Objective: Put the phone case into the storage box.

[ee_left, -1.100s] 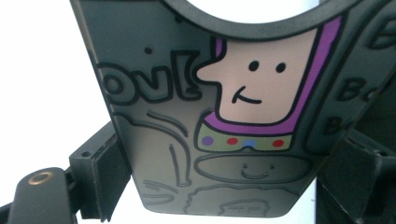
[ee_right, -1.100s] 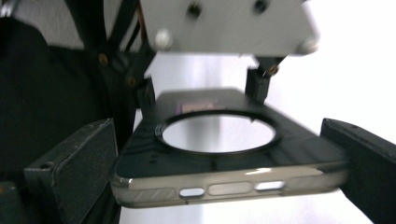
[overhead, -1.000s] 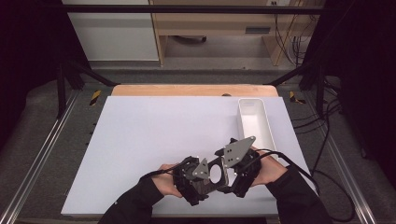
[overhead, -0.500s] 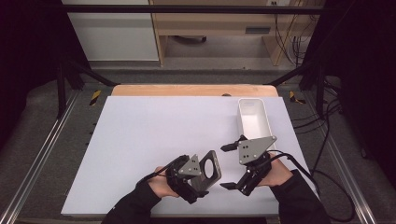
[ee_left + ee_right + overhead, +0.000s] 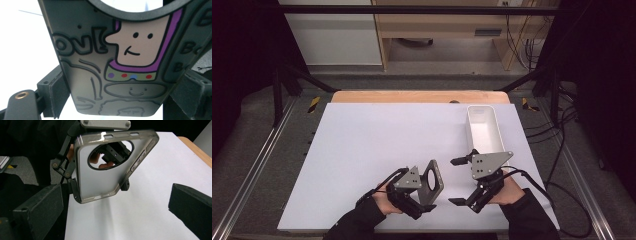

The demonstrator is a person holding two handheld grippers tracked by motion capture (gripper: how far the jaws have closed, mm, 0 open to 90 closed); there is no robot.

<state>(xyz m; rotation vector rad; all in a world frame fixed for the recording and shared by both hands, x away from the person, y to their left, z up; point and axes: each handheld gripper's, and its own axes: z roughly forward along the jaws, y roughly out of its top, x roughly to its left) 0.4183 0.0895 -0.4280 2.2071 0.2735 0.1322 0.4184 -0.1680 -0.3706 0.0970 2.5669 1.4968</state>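
Observation:
A translucent grey phone case [image 5: 432, 180] with a round camera hole stands on edge near the table's front, and my left gripper [image 5: 422, 199] is shut on its lower end. The left gripper view shows the case's printed side [image 5: 112, 75], a cartoon face with lettering, clamped between the two pads [image 5: 58, 91]. My right gripper [image 5: 455, 181] hovers just right of the case, open with nothing in it and its jaws wide apart. In the right gripper view the case [image 5: 100, 180] shows its plain inner side beyond my open right gripper [image 5: 115, 212].
A white rectangular tray [image 5: 484, 131] lies at the right of the white table mat [image 5: 377, 135], just beyond the right gripper. A wooden strip [image 5: 419, 96] runs along the mat's far edge. Cables trail off the right side.
The two grippers were together on the case a second ago. The right gripper has drawn away to the right and stands open; the left keeps the case, now turned up on edge.

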